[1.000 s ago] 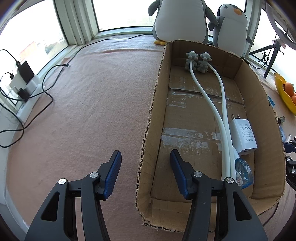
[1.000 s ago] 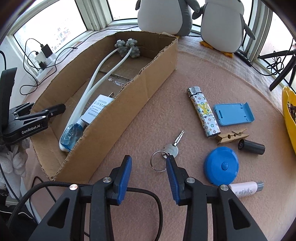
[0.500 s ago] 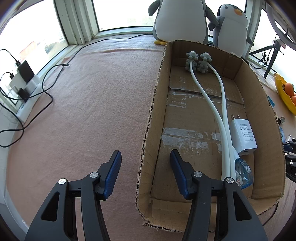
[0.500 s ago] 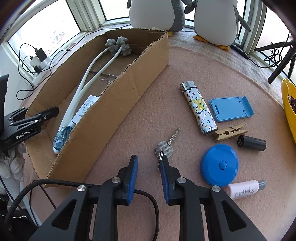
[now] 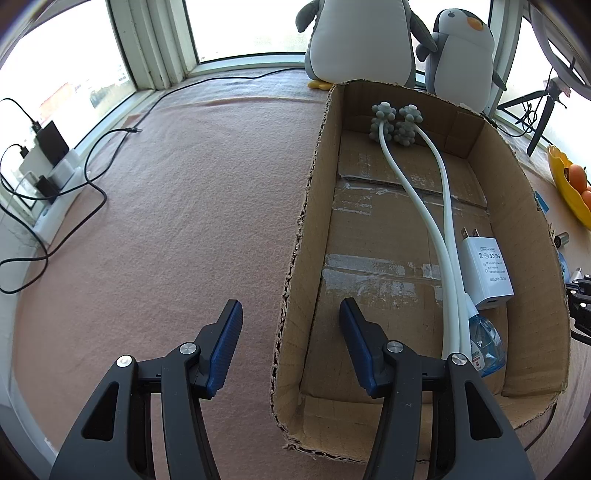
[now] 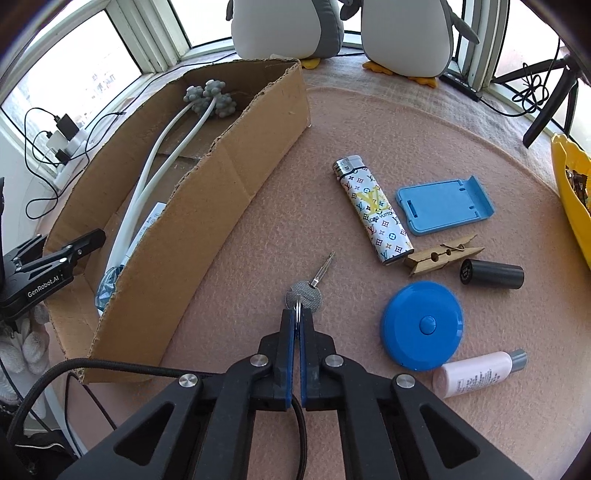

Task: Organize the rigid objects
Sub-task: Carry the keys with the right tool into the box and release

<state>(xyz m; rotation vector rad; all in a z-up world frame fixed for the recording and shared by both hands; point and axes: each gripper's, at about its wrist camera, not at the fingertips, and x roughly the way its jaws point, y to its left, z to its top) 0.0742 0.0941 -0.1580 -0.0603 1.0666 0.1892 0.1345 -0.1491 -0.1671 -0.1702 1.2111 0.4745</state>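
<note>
My right gripper (image 6: 297,314) is shut on the ring of a silver key (image 6: 308,293), which lies on the pink mat with its blade pointing away. To its right lie a patterned lighter (image 6: 373,210), a blue phone stand (image 6: 443,205), a clothespin (image 6: 443,254), a black cylinder (image 6: 491,275), a round blue case (image 6: 421,325) and a pink bottle (image 6: 476,373). My left gripper (image 5: 290,317) stands open astride the left wall of the cardboard box (image 5: 306,206); its pads are clear of the wall. The box holds a white two-armed massager (image 5: 417,192), a charger (image 5: 484,273) and a small clear bottle (image 5: 484,343).
Two plush penguins (image 6: 402,33) stand behind the box at the window. A yellow bowl (image 6: 569,192) sits at the right edge. A power strip with cables (image 5: 48,162) lies at the far left. A black cable (image 6: 110,369) trails under my right gripper.
The right gripper's jaws have come together on the key ring, and the ring now stands up between the pads. The left gripper and the box have not moved.
</note>
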